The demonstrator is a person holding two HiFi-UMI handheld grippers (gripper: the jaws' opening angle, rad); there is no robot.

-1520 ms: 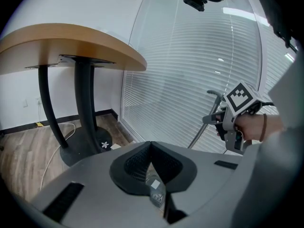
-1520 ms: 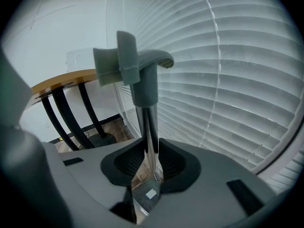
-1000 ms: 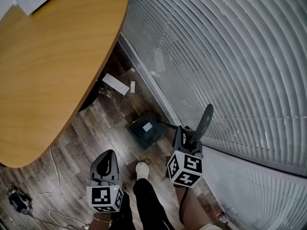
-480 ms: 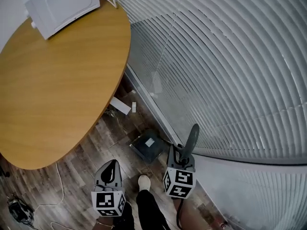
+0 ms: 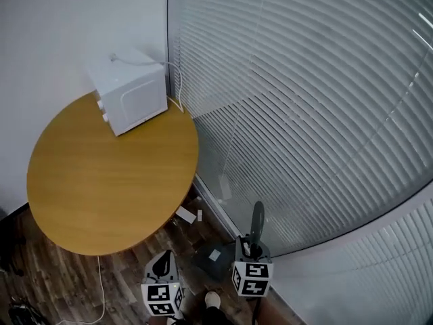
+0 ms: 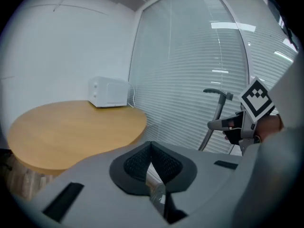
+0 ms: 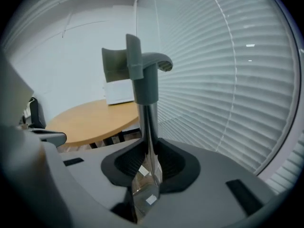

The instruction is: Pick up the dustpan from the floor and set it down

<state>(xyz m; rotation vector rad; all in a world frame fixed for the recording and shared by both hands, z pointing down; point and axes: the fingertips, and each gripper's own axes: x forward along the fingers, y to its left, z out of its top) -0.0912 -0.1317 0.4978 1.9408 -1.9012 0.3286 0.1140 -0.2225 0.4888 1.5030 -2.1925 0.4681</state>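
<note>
Evidently both grippers had risen: the right gripper's (image 7: 146, 163) jaws stayed clenched on the upright handle of the dark grey long-handled plastic dustpan (image 5: 215, 259), its pan hanging near the round wooden counter (image 5: 101, 195), seemingly off the floor. The left gripper's (image 6: 151, 160) jaws were pressed together, empty; only the setting-down appeared to remain.

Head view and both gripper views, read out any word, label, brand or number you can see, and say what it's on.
No text can be read in any view.
White sticker on the dark grey plastic dustpan: too small to read.
White box-shaped appliance: no brand visible.
Left gripper and right gripper: black-and-white square markers only, no letters.
</note>
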